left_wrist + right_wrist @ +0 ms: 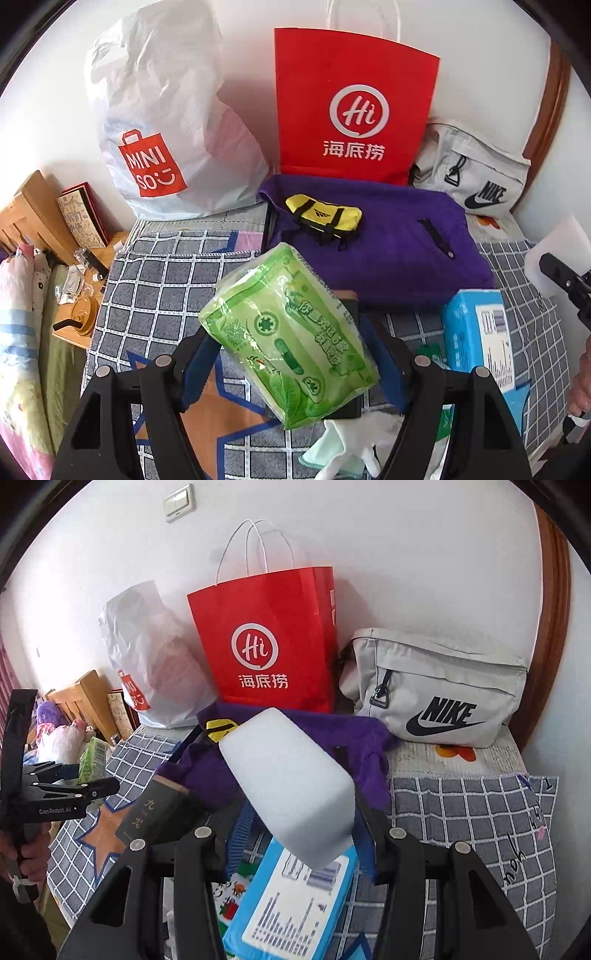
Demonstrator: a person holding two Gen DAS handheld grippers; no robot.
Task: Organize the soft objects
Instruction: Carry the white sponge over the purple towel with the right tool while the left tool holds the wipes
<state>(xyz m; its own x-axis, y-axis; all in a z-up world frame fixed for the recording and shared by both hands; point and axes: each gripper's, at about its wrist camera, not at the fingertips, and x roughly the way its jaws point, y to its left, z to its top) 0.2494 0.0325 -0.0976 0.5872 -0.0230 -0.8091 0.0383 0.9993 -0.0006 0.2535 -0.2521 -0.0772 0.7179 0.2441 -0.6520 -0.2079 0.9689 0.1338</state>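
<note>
Two claws are each carrying something soft above the bed (155, 273). The left claw (291, 354) has its jaws set fairly wide and pressed against the sides of a green tissue pack (291, 347), which sits tilted between them with its far end jutting out past the fingertips. The right claw (295, 834) is closed about halfway on a white sponge block (291, 775), gripping only its near end, so most of the block sticks out ahead of the tips.

Beyond both claws, against the wall, stand a white plastic bag (162, 122), a red paper bag (273, 642) and a grey pouch (436, 686); just ahead of the tips lies a purple cloth (388, 243) with a small yellow bag (321, 214) on it. Under the right claw lies a blue box (295, 904).

The likeliest trouble, I judge, is slipping: the pack's film wrapper looks slick and puffy, and its skewed hold could let it twist out. The sponge, held by one end, could bend or pivot and catch on a bag's rim. The red bag looks light and stands unsupported, so a nudge might topple it.

The pack is glossy, printed and slightly crumpled; the sponge is plain, matte, with rounded edges.
</note>
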